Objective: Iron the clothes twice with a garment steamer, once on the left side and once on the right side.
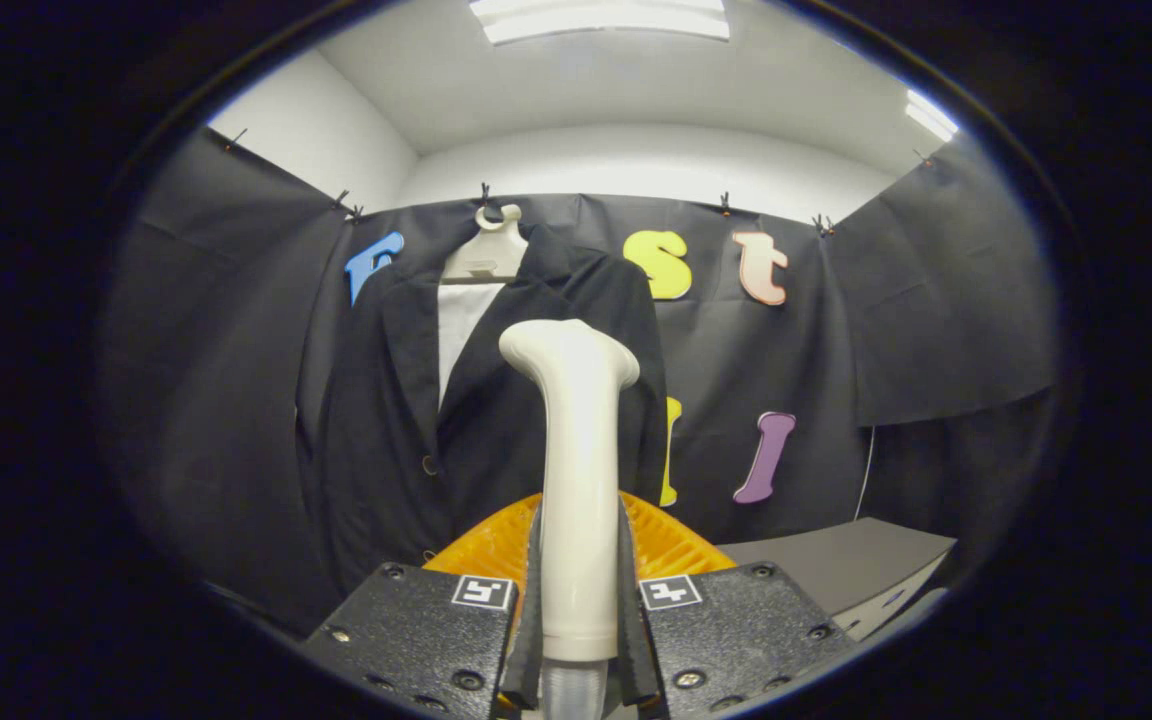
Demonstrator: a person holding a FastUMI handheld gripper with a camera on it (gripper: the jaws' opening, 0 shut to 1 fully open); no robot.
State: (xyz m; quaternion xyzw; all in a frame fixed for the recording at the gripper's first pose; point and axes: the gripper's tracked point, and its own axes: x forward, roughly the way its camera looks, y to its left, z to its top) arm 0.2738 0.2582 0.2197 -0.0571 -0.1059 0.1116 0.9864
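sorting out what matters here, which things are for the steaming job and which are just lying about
For the job:
- steamer, held upright between the closed jaws of the gripper
- jacket, on a hanger beyond the steamer

Just there:
- grey box, low beside the gripper
- cord on the wall

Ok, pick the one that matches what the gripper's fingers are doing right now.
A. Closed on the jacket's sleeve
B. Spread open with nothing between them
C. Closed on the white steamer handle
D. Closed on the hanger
C: both fingers of the gripper press on the handle of the white garment steamer, whose head points up in front of the dark jacket hanging beyond.
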